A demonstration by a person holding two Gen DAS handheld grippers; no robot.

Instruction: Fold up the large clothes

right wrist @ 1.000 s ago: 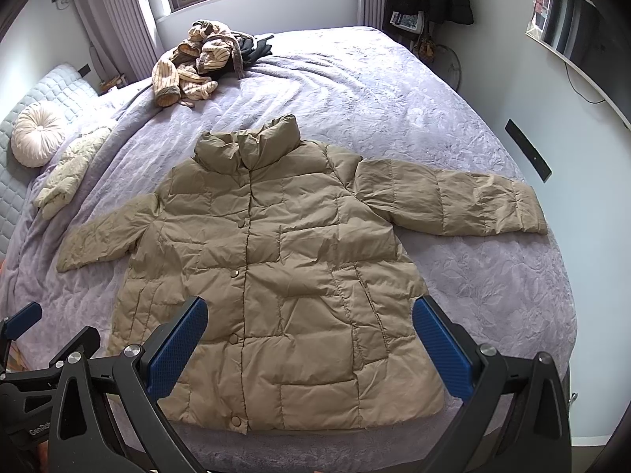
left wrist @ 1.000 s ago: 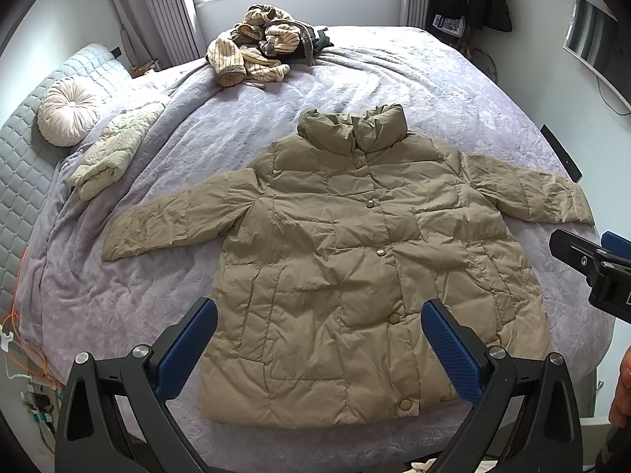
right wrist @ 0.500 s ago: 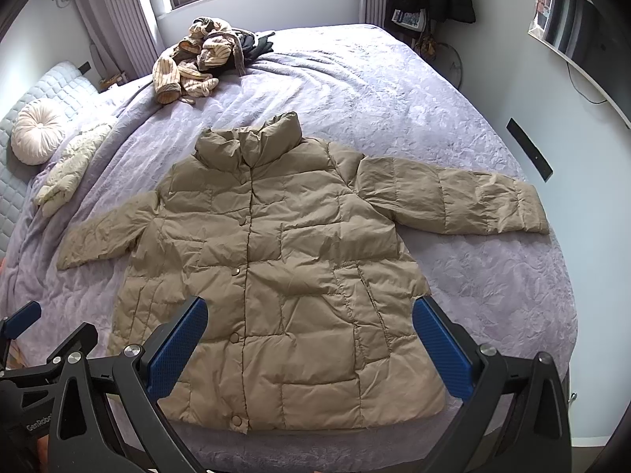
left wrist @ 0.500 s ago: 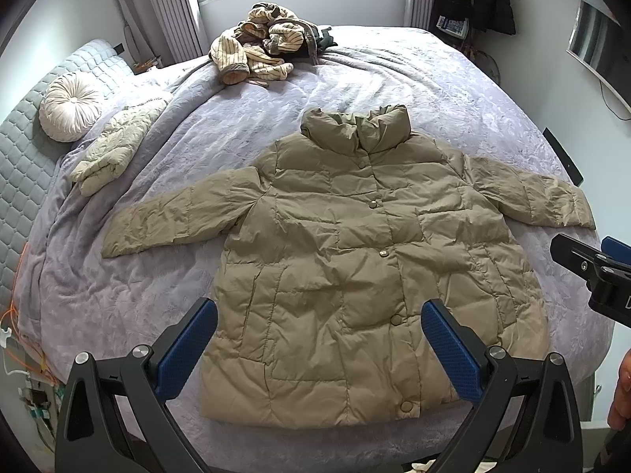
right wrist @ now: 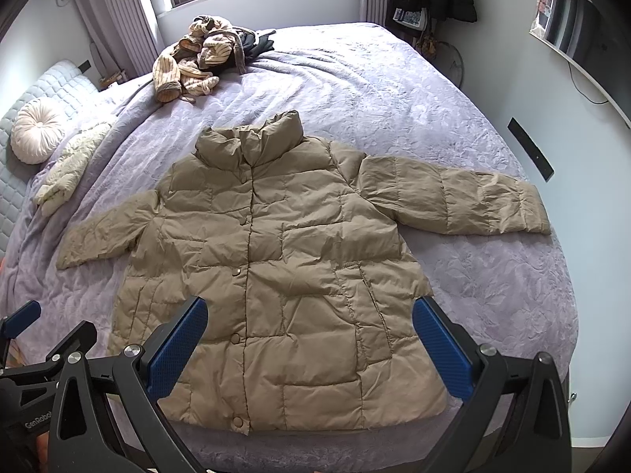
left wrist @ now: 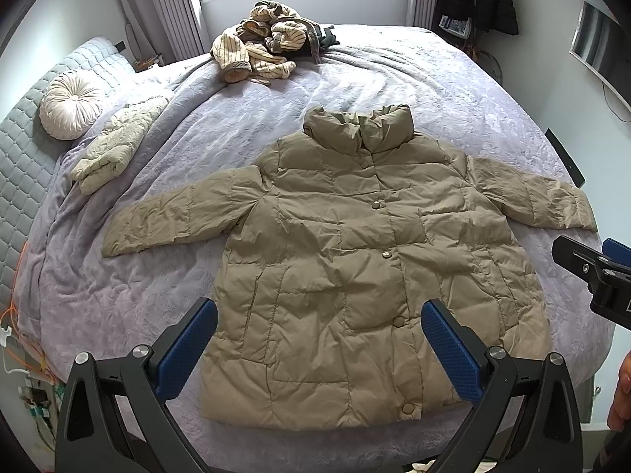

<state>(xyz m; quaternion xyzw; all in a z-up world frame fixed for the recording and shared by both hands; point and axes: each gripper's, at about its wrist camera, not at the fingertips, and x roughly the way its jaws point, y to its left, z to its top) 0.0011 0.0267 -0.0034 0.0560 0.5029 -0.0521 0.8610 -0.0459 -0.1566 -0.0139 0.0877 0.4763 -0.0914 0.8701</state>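
A large olive-tan puffer jacket (left wrist: 355,260) (right wrist: 276,260) lies flat and buttoned on the purple bed, collar away from me, both sleeves spread out to the sides. My left gripper (left wrist: 319,339) hovers open above the jacket's hem, its blue pads wide apart and holding nothing. My right gripper (right wrist: 309,335) also stands open over the lower part of the jacket, empty. The right gripper's body shows at the right edge of the left wrist view (left wrist: 599,280). The left gripper's body shows at the lower left of the right wrist view (right wrist: 43,339).
A heap of striped and dark clothes (left wrist: 268,55) (right wrist: 205,55) lies at the far side of the bed. A folded cream garment (left wrist: 114,149) and a round cushion (left wrist: 71,104) lie at the left by the headboard. Cables (left wrist: 15,339) run beside the bed's left edge.
Both grippers have drifted slightly, so the jacket sits a little lower in the views. Jacket and jaws are otherwise unchanged.
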